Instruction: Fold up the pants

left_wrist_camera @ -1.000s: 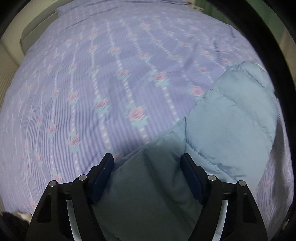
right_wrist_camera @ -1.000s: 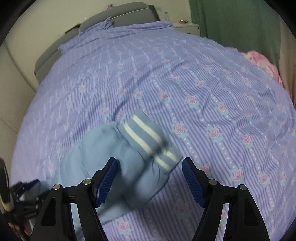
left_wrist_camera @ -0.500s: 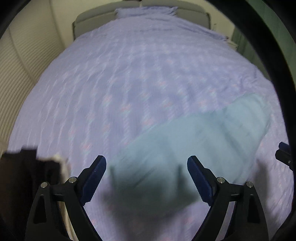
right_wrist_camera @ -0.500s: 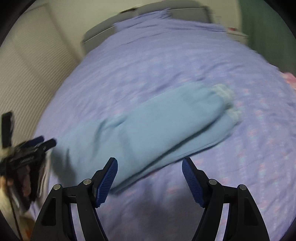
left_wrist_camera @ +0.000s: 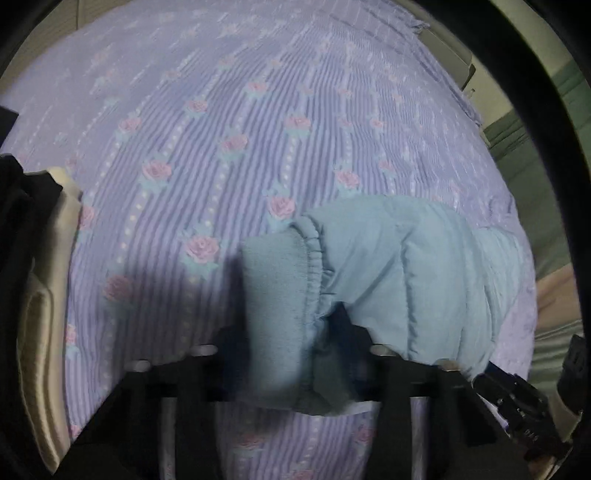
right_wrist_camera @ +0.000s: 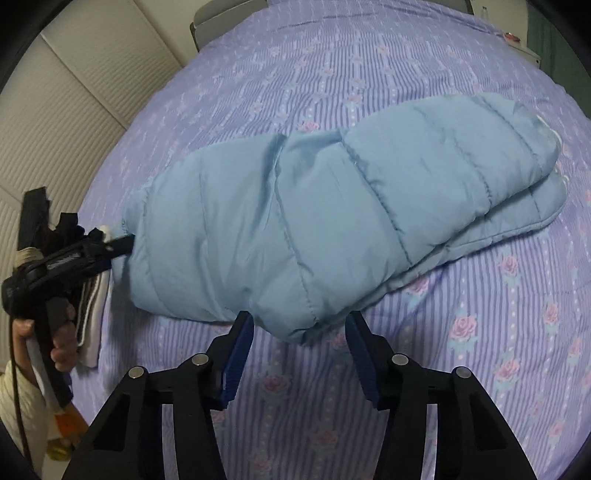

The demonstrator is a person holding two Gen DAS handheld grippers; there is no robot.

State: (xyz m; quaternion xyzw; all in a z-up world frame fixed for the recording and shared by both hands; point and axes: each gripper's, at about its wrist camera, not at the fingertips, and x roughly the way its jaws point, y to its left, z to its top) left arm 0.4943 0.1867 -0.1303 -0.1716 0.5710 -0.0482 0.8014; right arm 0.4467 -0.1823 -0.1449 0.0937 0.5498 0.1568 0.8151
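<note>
Light blue quilted pants (right_wrist_camera: 332,221) lie folded lengthwise on the bed, the striped cuffs at the far right. In the left wrist view the elastic waistband end (left_wrist_camera: 288,295) sits between the fingers of my left gripper (left_wrist_camera: 291,354), which is shut on it; the pads are hidden by cloth. From the right wrist view the left gripper (right_wrist_camera: 110,251) grips the waist end at the left. My right gripper (right_wrist_camera: 299,343) is open, its blue pads either side of the pants' near edge, not touching.
The bed has a purple striped sheet with pink roses (right_wrist_camera: 480,350). A folded white and dark garment stack (right_wrist_camera: 92,314) lies at the bed's left edge. A cream panelled wall (right_wrist_camera: 74,110) runs on the left. The headboard (right_wrist_camera: 229,18) is at the far end.
Both grippers swung back towards the pants. My left gripper went from open to shut on the waistband. My right gripper stayed open and came close to the pants' near edge.
</note>
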